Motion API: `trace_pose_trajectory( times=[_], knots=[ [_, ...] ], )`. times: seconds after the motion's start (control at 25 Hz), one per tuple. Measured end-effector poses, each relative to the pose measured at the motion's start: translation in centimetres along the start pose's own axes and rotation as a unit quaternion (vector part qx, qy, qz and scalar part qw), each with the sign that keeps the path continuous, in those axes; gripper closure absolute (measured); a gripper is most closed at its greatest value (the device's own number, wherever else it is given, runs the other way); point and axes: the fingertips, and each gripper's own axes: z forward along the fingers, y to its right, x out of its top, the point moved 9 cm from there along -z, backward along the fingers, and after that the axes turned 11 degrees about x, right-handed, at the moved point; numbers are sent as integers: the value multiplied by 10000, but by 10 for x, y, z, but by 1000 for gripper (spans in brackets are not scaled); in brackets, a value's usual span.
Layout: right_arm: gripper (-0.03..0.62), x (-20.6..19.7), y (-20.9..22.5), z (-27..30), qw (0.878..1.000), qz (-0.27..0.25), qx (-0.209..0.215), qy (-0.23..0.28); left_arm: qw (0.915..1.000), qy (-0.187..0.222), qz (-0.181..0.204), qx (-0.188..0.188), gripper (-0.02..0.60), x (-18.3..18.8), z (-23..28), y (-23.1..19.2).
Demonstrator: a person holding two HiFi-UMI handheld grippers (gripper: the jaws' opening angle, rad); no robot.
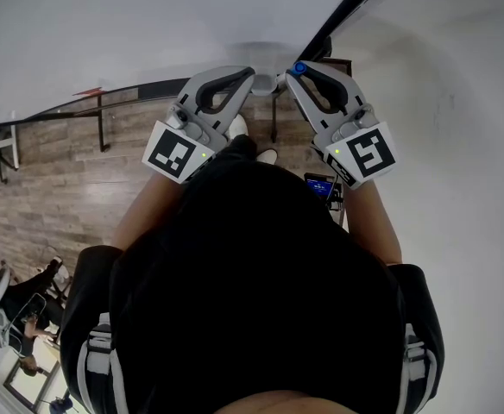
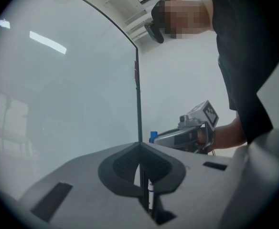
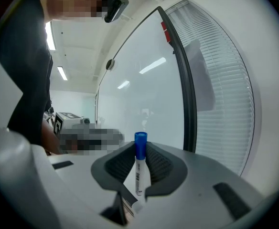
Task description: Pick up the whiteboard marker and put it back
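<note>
- Blue-capped and white-bodied, the marker [image 3: 138, 171] is standing upright between the jaws of the right gripper [image 3: 140, 151], with its cap poking up just above the jaw tips.
- Those jaws are clamping the marker's barrel from both sides, so it is being gripped in the air in front of the whiteboard [image 3: 139, 80], not lying on anything.
- In the head view the marker's cap is showing as a small blue dot at the tip of the right gripper, right up near the board.
- Just beside it, the left gripper [image 2: 139, 147] is pointing at the same board. Its jaws are pressing tip to tip and holding nothing.
- A sliver of something white is showing through the narrow slot lower down between the left jaws — what it is cannot be told.
- The board's black frame [image 3: 187, 89] is running up the right side of the right gripper view, and window blinds [image 3: 225, 80] are hanging beyond it.
- The person [image 1: 252, 300], in a black top, is holding both grippers out in front — a wooden floor [image 1: 53, 188] is showing below to the left.
</note>
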Motion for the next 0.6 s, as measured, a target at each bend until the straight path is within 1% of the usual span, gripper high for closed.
trace_pose_trajectory(
  times=[0.28, 0.44, 0.6],
  knots=[
    [530, -13, 7, 13, 9999, 9, -117, -54, 9999, 3, 6, 118, 578, -11, 2, -11],
    [530, -30, 14, 22, 9997, 102, -204, -33, 9998, -55, 2, 179, 578, -21, 5, -16],
    [530, -49, 16, 31, 9994, 265, -179, -100, 9998, -75, -14, 208, 578, -28, 4, -16]
  ],
)
